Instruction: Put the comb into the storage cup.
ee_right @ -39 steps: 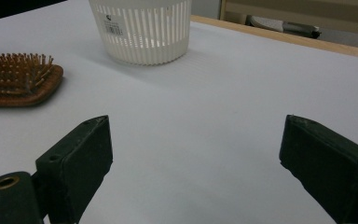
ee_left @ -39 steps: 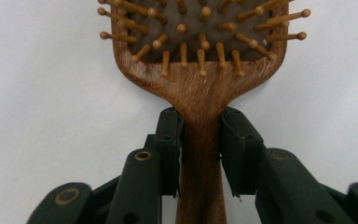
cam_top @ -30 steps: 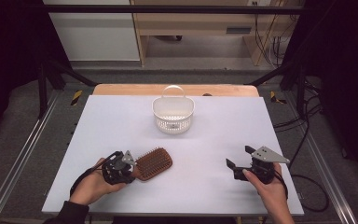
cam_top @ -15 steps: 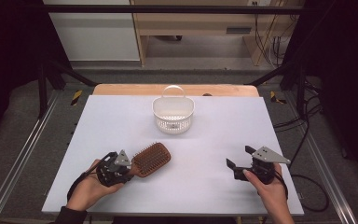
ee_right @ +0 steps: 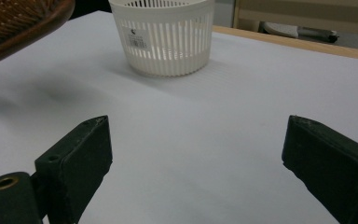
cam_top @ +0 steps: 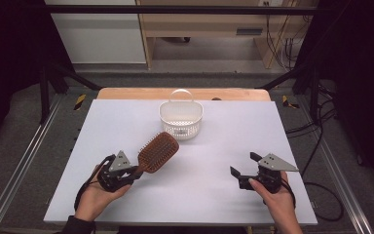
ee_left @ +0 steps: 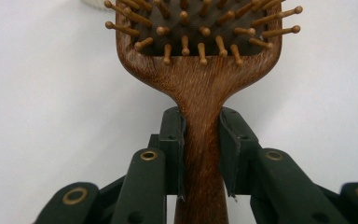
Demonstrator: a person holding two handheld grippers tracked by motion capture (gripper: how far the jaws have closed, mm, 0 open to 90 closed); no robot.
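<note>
On the near-left part of the white table [cam_top: 126,122], item one: the left gripper [cam_top: 135,171], sitting in the person's left hand [cam_top: 95,197], with its jaws clamping the wooden handle of the hairbrush [cam_top: 157,152]. In the left gripper view the two black pads [ee_left: 177,140] are pressing on either side of the handle's narrow neck, just below where it widens into the head.

Item two: the hairbrush [ee_left: 200,70], brown wood, bristles with rounded tips facing up. Its head is pointing away from the person and to the right, toward the basket, and it is hanging above the tabletop rather than lying on it; in the right gripper view its head [ee_right: 18,23] is showing raised at the upper left, with a soft shadow on the table beneath it.

Item three: the white slatted basket [cam_top: 180,119], standing upright near the far middle of the table, handle up, apart from the brush.

Item four: the right gripper [cam_top: 246,165], resting in the person's right hand [cam_top: 277,202] at the near right, well apart from the brush. Its jaws are standing wide apart, with bare table between them.
</note>
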